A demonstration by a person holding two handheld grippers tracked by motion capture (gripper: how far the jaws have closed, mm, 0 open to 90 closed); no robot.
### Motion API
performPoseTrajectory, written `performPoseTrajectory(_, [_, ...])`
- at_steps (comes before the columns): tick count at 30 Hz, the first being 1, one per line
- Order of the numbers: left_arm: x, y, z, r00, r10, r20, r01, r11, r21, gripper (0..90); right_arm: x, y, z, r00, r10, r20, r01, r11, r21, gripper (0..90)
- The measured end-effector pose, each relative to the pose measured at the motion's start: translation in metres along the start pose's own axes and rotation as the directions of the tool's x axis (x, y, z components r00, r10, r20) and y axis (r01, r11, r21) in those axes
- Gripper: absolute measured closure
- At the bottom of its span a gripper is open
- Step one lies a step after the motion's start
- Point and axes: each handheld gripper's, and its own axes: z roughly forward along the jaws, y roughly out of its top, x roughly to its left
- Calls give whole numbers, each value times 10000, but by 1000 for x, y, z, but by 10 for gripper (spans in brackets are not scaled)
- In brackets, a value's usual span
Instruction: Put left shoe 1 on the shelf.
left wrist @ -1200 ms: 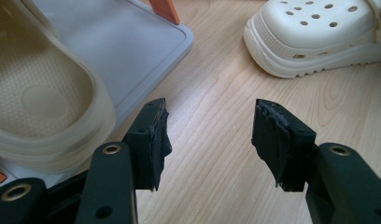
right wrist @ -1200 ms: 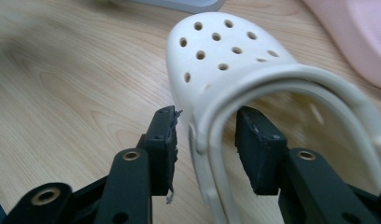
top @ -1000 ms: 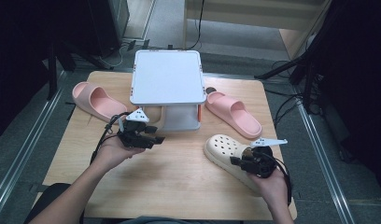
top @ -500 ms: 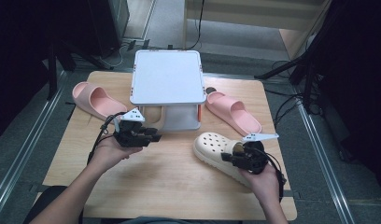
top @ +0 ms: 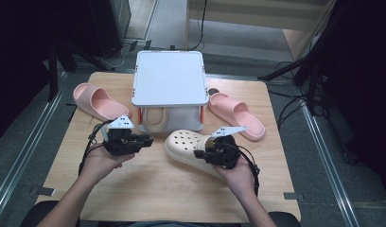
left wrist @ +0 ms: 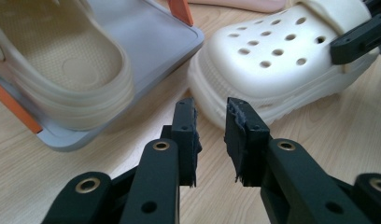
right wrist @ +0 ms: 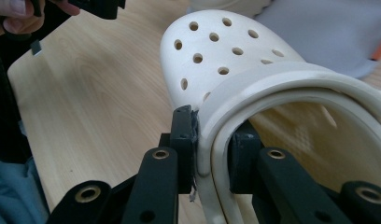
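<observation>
**Right tool grips a cream clog in front of the rack**

The right tool point(top: 204, 152) has its jaws closed on the rim and strap of the cream clog point(top: 187, 144), one jaw outside and one inside the opening. The clog sits on the worktop point(top: 148, 189), its toe just in front of the grey rack point(top: 168, 78). A second clog point(top: 155, 117) sits on the rack's lower shelf. The left tool point(top: 144, 141) holds nothing, jaws slightly apart, tips near the clog's toe. Two pink slides point(top: 93, 100) point(top: 237, 114) flank the rack.
</observation>
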Motion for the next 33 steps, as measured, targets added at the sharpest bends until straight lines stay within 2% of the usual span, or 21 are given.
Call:
performPoseTrajectory(3, [-1, -3, -3, 9999, -88, -73, 88, 10000, 3, 737, 2, 3, 8, 9998, -83, -206, 86, 9999, 135, 769])
performPoseTrajectory(4, [-2, -6, -5, 9998, -192, -110, 192, 9998, -4, 737, 5, 5, 16, 9990, -47, -445, 61, 9995, 296, 768])
performPoseTrajectory(5, [-2, -6, -5, 9998, -192, -110, 192, 9998, -4, 737, 5, 5, 16, 9990, -47, -445, 61, 9995, 296, 768])
performPoseTrajectory(7, [-3, -8, -5, 9996, -231, -167, 231, 9997, -48, 737, 9, 8, 27, 9972, -118, -744, 152, 9988, 465, 767])
performPoseTrajectory(8, [-5, -10, -4, 9995, -253, -196, 251, 9996, -107, 737, 9, 8, 27, 9972, -118, -744, 152, 9988, 465, 767])
performPoseTrajectory(9, [-8, -12, -1, 9996, -196, -177, 195, 9998, -106, 736, 12, 9, 37, 9962, -360, -789, 407, 9974, 592, 765])
performPoseTrajectory(11, [-10, -13, 1, 9997, -151, -182, 151, 9999, -17, 735, 13, 9, 41, 9960, -478, -758, 527, 9966, 640, 765])
performPoseTrajectory(13, [-13, -15, 6, 9998, -70, -166, 72, 9999, 131, 729, 15, 8, 53, 9931, -934, -715, 990, 9919, 795, 765])
performPoseTrajectory(16, [-14, -16, 9, 9999, -81, -150, 84, 9998, 195, 725, 15, 8, 54, 9919, -1029, -750, 1082, 9917, 697, 760])
performPoseTrajectory(18, [-15, -16, 11, 9998, -136, -113, 139, 9997, 224, 722, 13, 8, 53, 9914, -998, -841, 1052, 9925, 623, 729])
performPoseTrajectory(19, [-15, -16, 11, 9998, -155, -87, 157, 9996, 216, 722, 13, 8, 52, 9910, -1103, -764, 1147, 9918, 559, 672])
performPoseTrajectory(20, [-15, -16, 12, 9998, -154, -82, 156, 9997, 203, 722, 14, 9, 50, 9907, -1167, -706, 1204, 9914, 513, 655])
performPoseTrajectory(23, [-16, -16, 12, 9998, -202, -43, 202, 9997, 169, 724, 14, 10, 40, 9876, -1368, -764, 1409, 9887, 505, 646])
performPoseTrajectory(26, [-16, -16, 12, 9996, -281, -87, 283, 9993, 241, 719, 10, 8, 27, 9873, -1350, -833, 1377, 9901, 284, 644])
performPoseTrajectory(29, [-17, -17, 13, 9997, -238, -112, 241, 9994, 259, 719, 5, 6, 13, 9879, -1289, -865, 1306, 9913, 142, 746])
performPoseTrajectory(31, [-19, -17, 14, 9997, -214, -135, 218, 9992, 341, 732, 1, 4, 7, 9863, -1537, -605, 1546, 9879, 101, 831])
performPoseTrajectory(33, [-20, -16, 16, 9989, -208, -418, 228, 9986, 474, 788, -6, 3, 5, 9879, -1494, -405, 1503, 9884, 210, 870])
